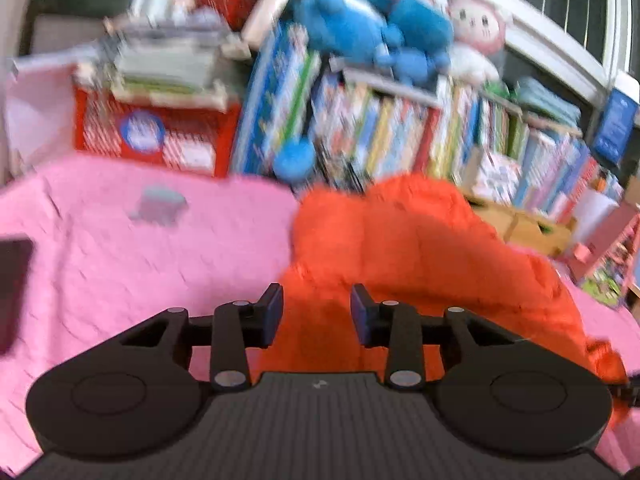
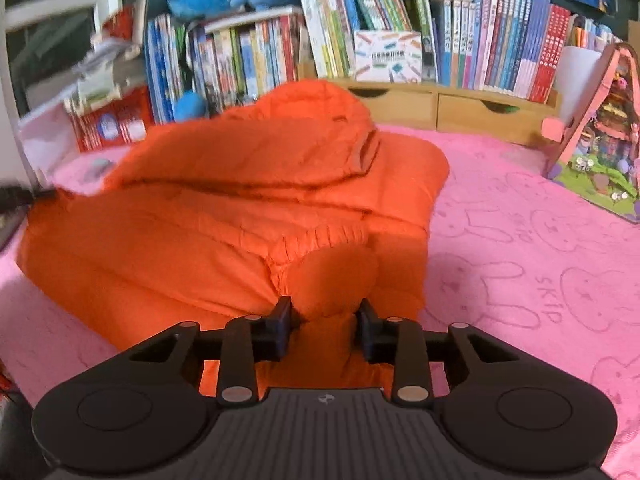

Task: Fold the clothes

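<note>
Orange puffer jacket [image 2: 248,200] is lying bunched on the pink blanket [image 2: 520,240], its fabric pinched in both the left tool [image 1: 316,316] and right tool [image 2: 325,326].

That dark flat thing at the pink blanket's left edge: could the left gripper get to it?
Probably not at once. The left gripper has orange jacket cloth between its jaws. Otherwise only bare pink blanket lies toward the dark flat thing.

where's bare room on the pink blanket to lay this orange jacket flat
The widest free patch of pink blanket lies right of the orange jacket, bordered by the wooden drawers and the toy house. On the jacket's other side it is tighter: a small grey object and a dark flat item sit there.
</note>
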Motion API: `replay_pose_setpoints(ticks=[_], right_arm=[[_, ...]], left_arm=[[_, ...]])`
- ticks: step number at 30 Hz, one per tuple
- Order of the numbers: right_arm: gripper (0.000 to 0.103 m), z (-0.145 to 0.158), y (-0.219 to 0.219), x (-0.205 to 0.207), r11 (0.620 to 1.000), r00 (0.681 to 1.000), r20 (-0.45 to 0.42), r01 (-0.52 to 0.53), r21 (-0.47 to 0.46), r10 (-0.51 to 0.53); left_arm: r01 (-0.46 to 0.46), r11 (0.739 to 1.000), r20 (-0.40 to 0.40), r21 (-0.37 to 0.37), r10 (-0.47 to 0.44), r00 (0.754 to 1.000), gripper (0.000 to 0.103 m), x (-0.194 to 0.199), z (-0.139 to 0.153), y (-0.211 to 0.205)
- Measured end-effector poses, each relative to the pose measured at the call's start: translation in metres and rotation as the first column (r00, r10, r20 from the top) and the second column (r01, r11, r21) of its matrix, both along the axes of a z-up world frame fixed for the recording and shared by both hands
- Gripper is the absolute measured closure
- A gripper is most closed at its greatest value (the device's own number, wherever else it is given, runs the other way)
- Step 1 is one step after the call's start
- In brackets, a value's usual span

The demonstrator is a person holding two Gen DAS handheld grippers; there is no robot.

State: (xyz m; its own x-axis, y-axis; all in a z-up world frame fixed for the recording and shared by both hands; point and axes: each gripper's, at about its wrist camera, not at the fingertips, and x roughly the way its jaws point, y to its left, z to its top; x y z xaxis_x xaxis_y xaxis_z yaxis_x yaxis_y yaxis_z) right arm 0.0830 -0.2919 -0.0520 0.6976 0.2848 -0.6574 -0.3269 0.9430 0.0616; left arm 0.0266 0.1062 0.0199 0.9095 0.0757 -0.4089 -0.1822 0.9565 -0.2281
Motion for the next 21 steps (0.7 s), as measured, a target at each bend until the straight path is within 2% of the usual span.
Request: replay_pose_setpoints(ticks=[2,4,6,9,10,13,15,17,21], right_arm=[[0.067,-0.009,0.004,0.004,1.0,0.999,-0.037,0.028,-0.008,-0.029],[0.067,-0.013,0.008,0.003,0.999,0.998,-0.043,0.043,-0.025,-0.044],[0.067,-0.009,0.01,0.003,0.998,0.997,-0.052,0.059,-0.034,-0.06],[0.067,0.006,0.007,-0.002,0.999,0.998,-0.037,0.052,-0.009,-0.052],[0.067,0.013,0.006,-0.003,0.999,0.999,-0.022,0.047,-0.004,-0.047],[0.06,0.041,0.005,-0.004,1.0,0.999,0.036,0.027,0.0,-0.027],[0.048,0.06,0.005,0.0,1.0,0.996,0.089,0.015,-0.005,-0.014],[0.039,0.076,0.006,0.012,1.0,0.992,0.128,0.013,-0.007,-0.012],[0.031,0.101,0.011,0.054,1.0,0.979,0.203,0.008,-0.009,-0.006]], left_arm=[[-0.036,0.999,0.061,0.03,0.034,0.998,0.069,-0.008,0.012,-0.005],[0.009,0.998,0.103,0.059,-0.015,0.995,0.066,-0.016,0.023,-0.019],[0.115,0.99,0.107,0.085,-0.124,0.987,0.065,-0.018,0.029,-0.041],[0.291,0.947,0.048,0.139,-0.3,0.953,0.061,-0.007,0.025,-0.086],[0.322,0.936,0.034,0.144,-0.33,0.943,0.061,0.0,0.02,-0.099],[0.359,0.927,-0.015,0.11,-0.36,0.933,0.061,0.031,0.003,-0.124],[0.373,0.923,-0.066,0.092,-0.368,0.927,0.062,0.054,-0.01,-0.132],[0.387,0.919,-0.117,0.076,-0.377,0.919,0.063,0.075,-0.022,-0.14],[0.423,0.9,-0.155,0.11,-0.405,0.901,0.058,0.089,-0.042,-0.15]])
